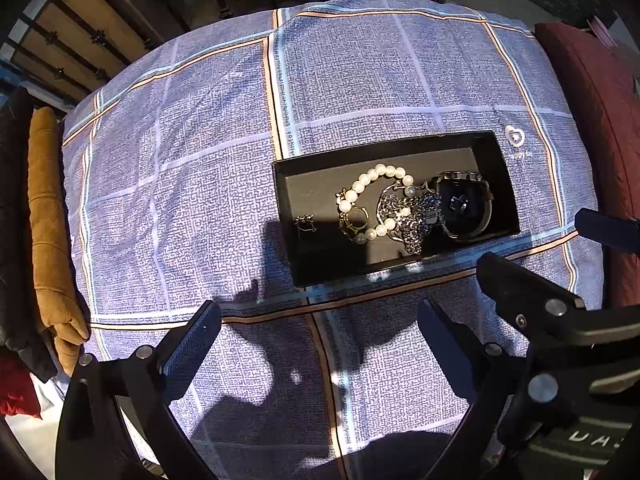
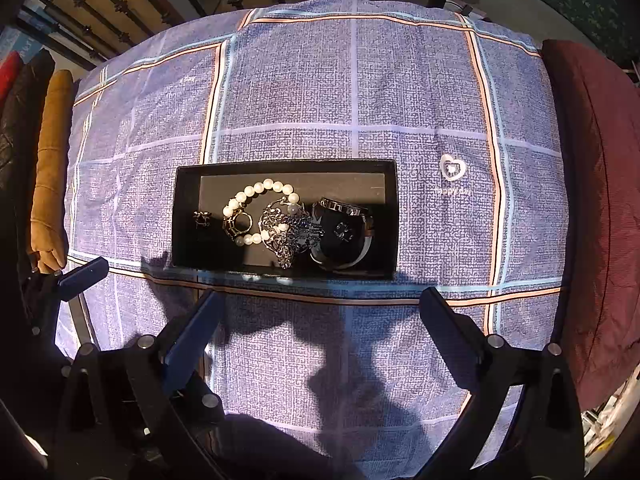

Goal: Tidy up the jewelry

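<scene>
A black open box (image 1: 496,160) (image 2: 184,216) lies on the blue checked cloth. Inside it lie a white pearl bracelet (image 1: 370,178) (image 2: 256,190), a gold ring (image 1: 354,220) (image 2: 238,224), a small dark earring (image 1: 305,224) (image 2: 201,219), a silver chain (image 1: 412,216) (image 2: 286,232) and a dark wristwatch (image 1: 466,204) (image 2: 344,228). My left gripper (image 1: 320,320) is open and empty, hovering in front of the box. My right gripper (image 2: 320,312) is open and empty, just in front of the box's near wall. The right gripper also shows at the right of the left wrist view (image 1: 532,248).
The blue checked cloth (image 1: 200,160) (image 2: 360,80) covers a rounded table. A dark red cushion (image 1: 592,112) (image 2: 600,160) lies at the right, a tan cushion (image 1: 48,220) (image 2: 52,160) at the left. Black metal railing (image 1: 100,40) stands behind.
</scene>
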